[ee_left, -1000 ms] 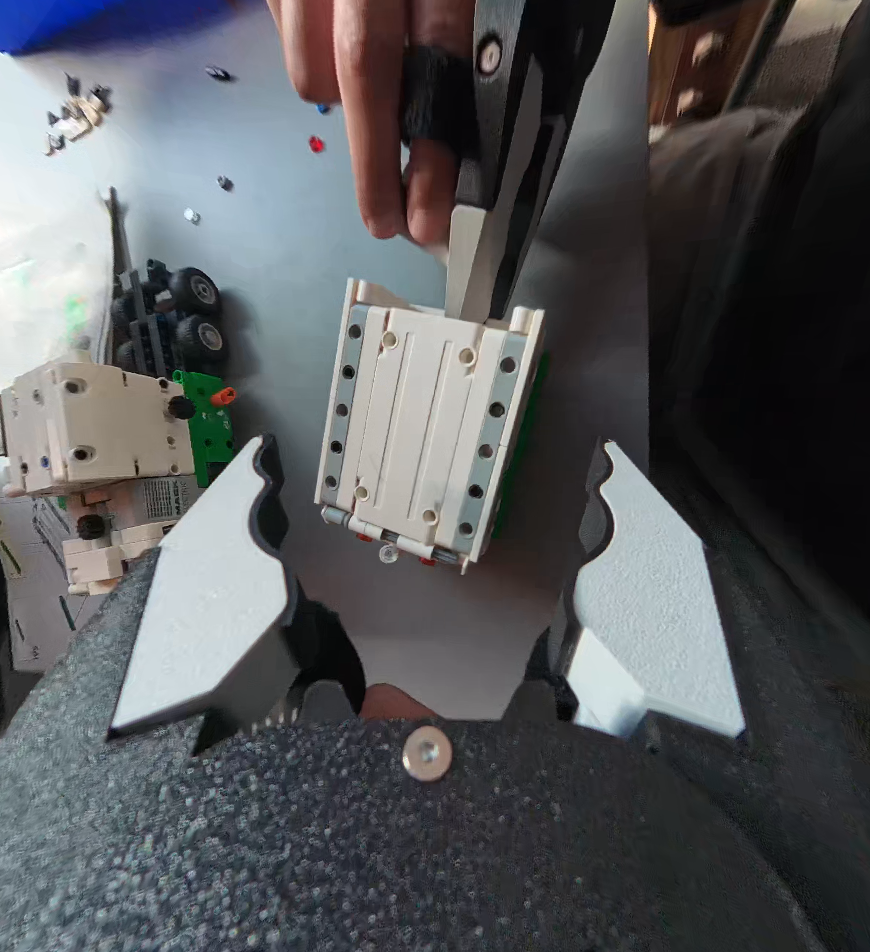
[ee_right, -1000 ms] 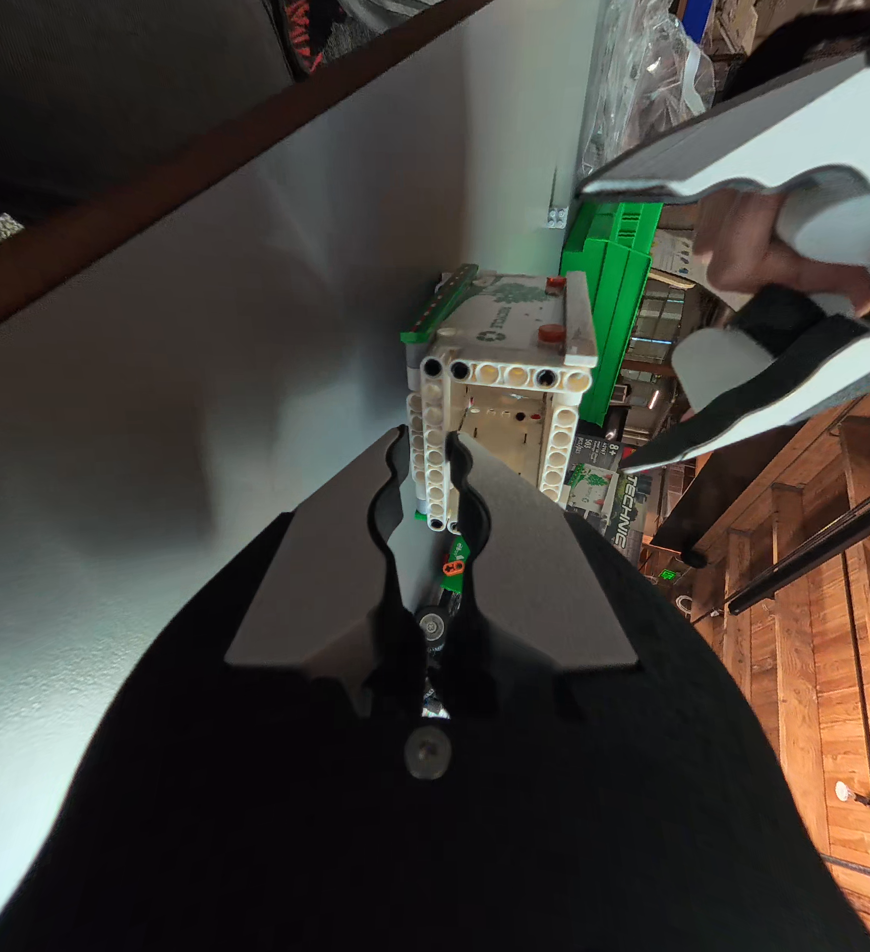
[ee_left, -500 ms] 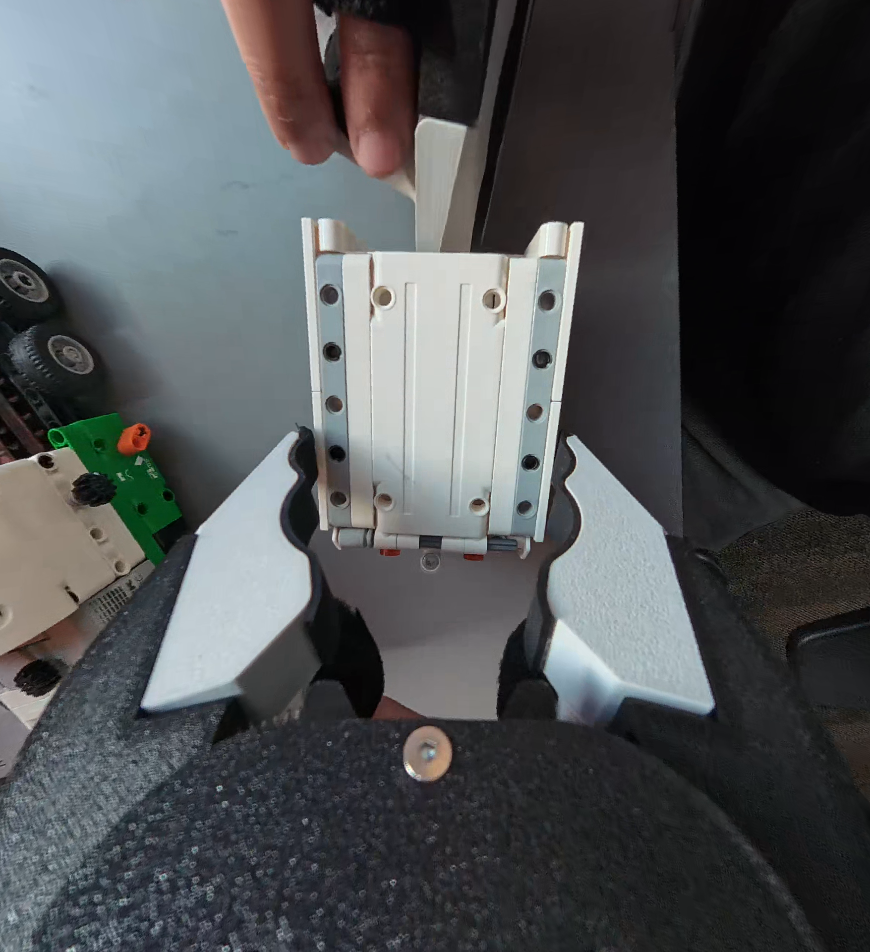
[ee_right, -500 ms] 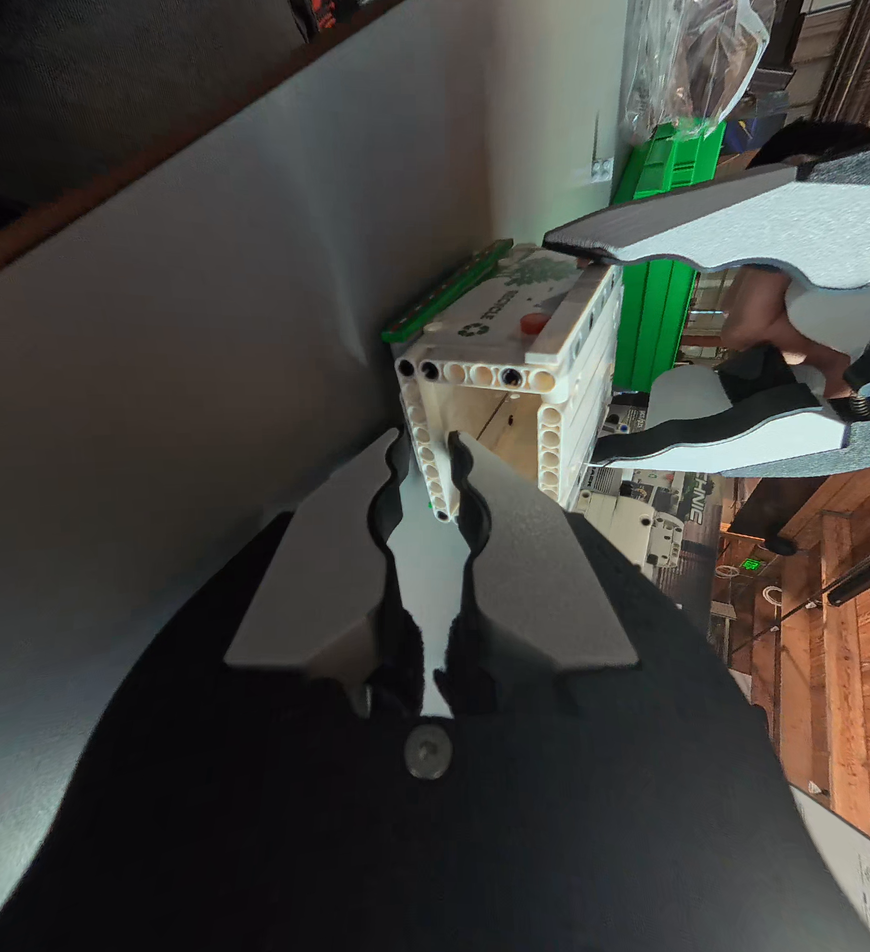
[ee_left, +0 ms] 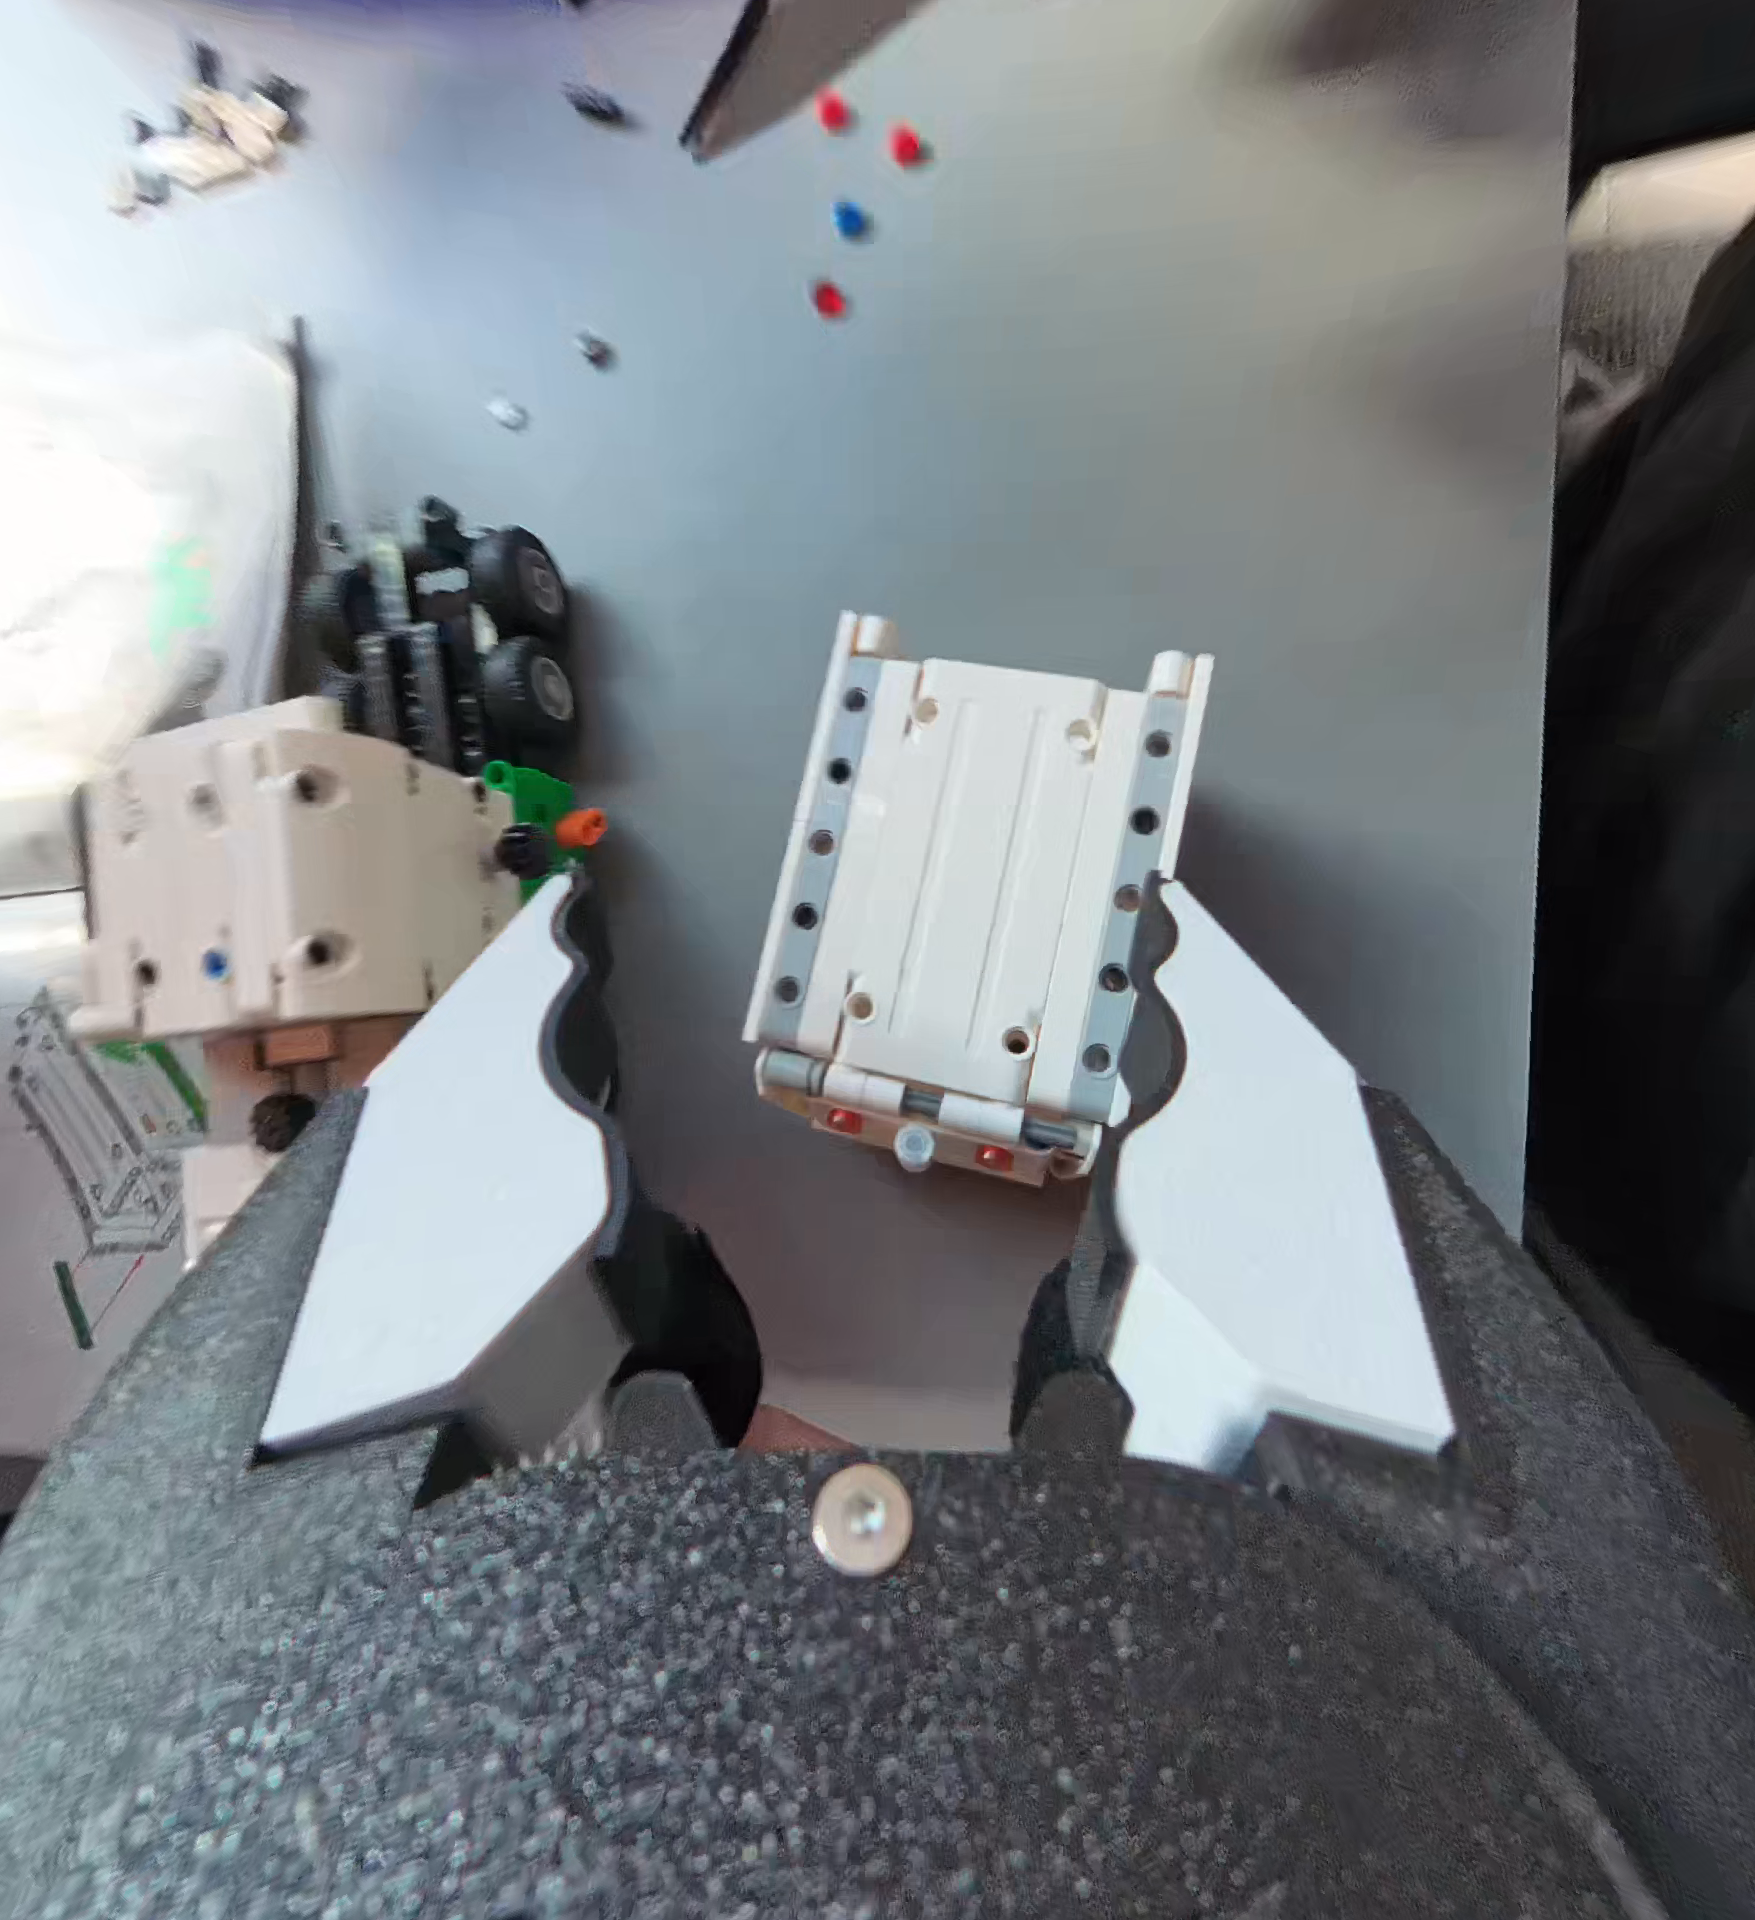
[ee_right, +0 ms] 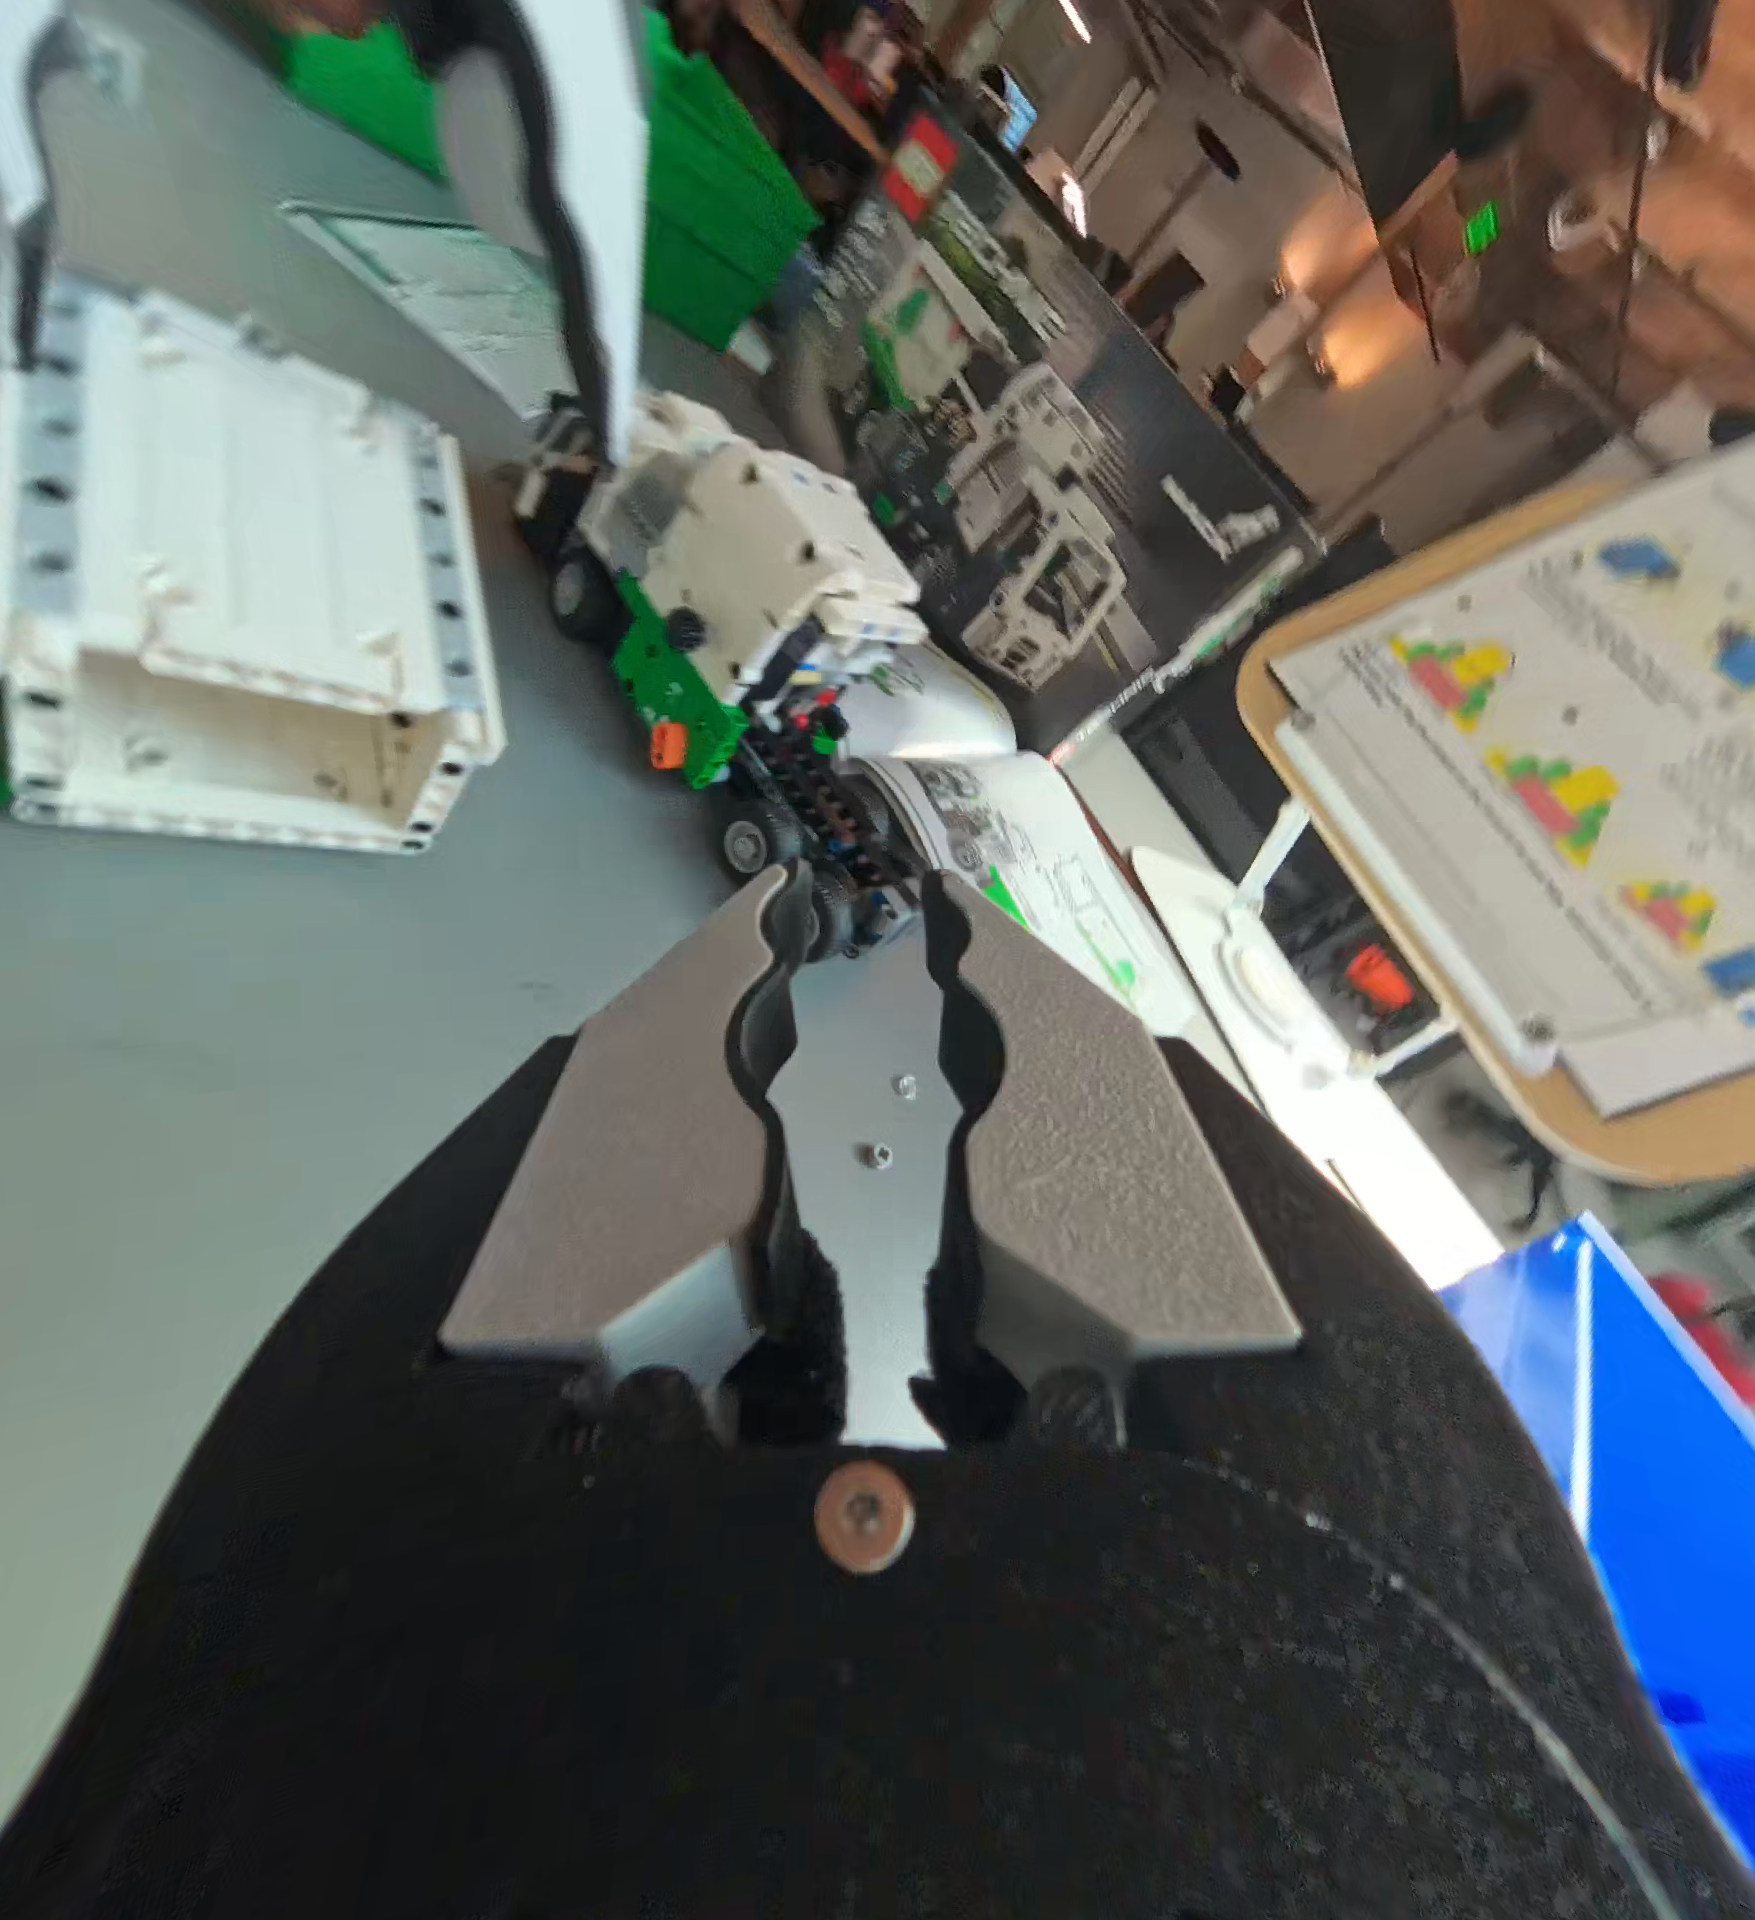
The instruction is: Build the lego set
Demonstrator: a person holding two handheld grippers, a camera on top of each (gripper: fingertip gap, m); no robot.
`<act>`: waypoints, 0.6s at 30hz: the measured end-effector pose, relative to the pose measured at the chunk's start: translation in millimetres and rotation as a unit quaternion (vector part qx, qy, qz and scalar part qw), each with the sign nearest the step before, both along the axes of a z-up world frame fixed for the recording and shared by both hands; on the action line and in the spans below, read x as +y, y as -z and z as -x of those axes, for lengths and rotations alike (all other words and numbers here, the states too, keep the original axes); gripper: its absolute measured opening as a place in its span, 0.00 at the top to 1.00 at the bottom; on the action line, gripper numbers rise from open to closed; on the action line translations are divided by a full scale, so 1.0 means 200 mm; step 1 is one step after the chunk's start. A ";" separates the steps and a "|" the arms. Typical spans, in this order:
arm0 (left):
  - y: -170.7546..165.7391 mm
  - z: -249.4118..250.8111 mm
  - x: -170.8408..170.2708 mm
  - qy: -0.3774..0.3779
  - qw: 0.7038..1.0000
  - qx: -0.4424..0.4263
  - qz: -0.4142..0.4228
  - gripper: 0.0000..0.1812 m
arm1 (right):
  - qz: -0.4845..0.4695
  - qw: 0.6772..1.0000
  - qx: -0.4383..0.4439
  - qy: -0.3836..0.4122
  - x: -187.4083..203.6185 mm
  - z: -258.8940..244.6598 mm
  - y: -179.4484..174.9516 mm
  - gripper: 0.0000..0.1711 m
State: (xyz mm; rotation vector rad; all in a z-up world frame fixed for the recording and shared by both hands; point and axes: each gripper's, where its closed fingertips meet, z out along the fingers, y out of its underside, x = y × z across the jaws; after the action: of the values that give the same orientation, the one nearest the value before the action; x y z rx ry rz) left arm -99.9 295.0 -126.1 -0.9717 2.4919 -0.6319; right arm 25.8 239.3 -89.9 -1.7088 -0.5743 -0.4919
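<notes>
Grey desk (ee_left: pixel 1060 436) carries the white box section (ee_left: pixel 977 894), freed since half a second ago; my right gripper (ee_right: pixel 857 904), fingers slightly apart and empty, has withdrawn from it. My left gripper (ee_left: pixel 868 914) stays spread wide around it.

The left gripper (ee_left: pixel 868 899) has its jaws spread wide; the right gripper (ee_right: pixel 857 894) has its jaws narrowly parted, empty.

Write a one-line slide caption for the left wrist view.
Open left gripper framing the white lego box section on the grey table, the truck cab at left.
</notes>
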 end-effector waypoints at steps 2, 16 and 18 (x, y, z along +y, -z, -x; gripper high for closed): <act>-0.12 -0.03 0.07 -0.061 0.992 -0.083 0.066 0.51 | 0.005 0.994 0.104 0.034 0.06 -0.10 -0.01 0.86; -0.07 -0.04 0.97 -0.389 0.835 -0.291 0.260 0.71 | 0.095 0.907 0.391 0.121 0.33 -0.43 0.13 0.76; -0.04 -0.05 1.00 -0.399 0.837 -0.290 0.238 0.71 | 0.082 0.900 0.404 0.140 0.30 -0.46 0.14 0.79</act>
State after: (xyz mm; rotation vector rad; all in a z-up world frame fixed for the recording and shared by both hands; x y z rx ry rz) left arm -90.0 494.8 -118.2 -1.5633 1.2364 -1.0556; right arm 118.1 299.1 -117.6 -1.9706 0.2436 0.1035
